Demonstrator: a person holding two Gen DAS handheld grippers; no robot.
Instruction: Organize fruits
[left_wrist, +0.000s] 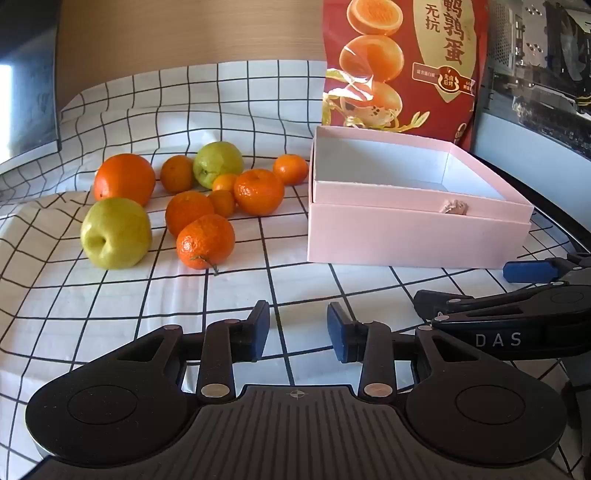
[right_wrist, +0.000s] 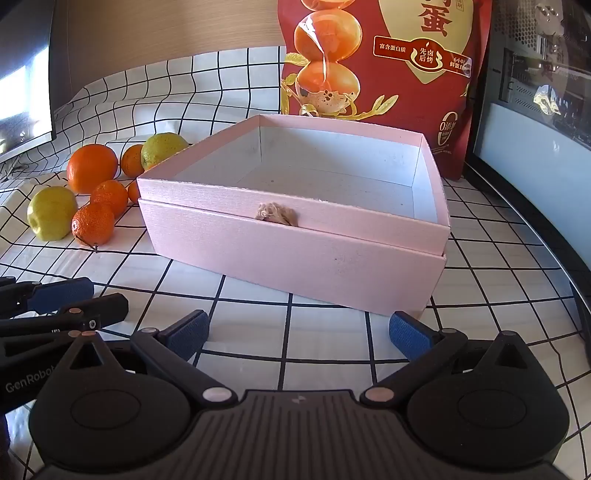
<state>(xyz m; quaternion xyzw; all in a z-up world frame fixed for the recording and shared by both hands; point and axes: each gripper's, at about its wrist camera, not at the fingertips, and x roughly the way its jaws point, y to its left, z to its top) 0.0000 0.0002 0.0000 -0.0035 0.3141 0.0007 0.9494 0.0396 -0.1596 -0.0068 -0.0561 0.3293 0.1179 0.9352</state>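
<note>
Left gripper (left_wrist: 298, 330): nearest to us in the left wrist view; we see its jaws partly spread, with only bare cloth in the gap and nothing touching the pads.
Right gripper (right_wrist: 298, 334): nearest in the right wrist view; we see its jaws spread wide, with nothing between them, just short of the box front.
Tablecloth (left_wrist: 110, 332): white with a black grid, lying under both grippers and all the fruit.
Stemmed mandarin (left_wrist: 205, 242): the fruit closest to the left gripper, ahead of its jaws and to their left, well apart from the pads.
Green apple (left_wrist: 116, 232): just left of the stemmed mandarin, its hollow turned toward us.
Fruit cluster: behind these we note a large orange (left_wrist: 124, 178), several smaller mandarins, and a second green apple (left_wrist: 218, 164) at the rear, all resting close together on the cloth.
Pink box (right_wrist: 295, 254): open-topped and holding nothing, straight ahead of the right gripper and to the right of the fruit; a small tuft of twine (right_wrist: 277, 215) sits on its front wall.
Red bag (right_wrist: 384, 74): standing upright behind the box, printed with eggs.
</note>
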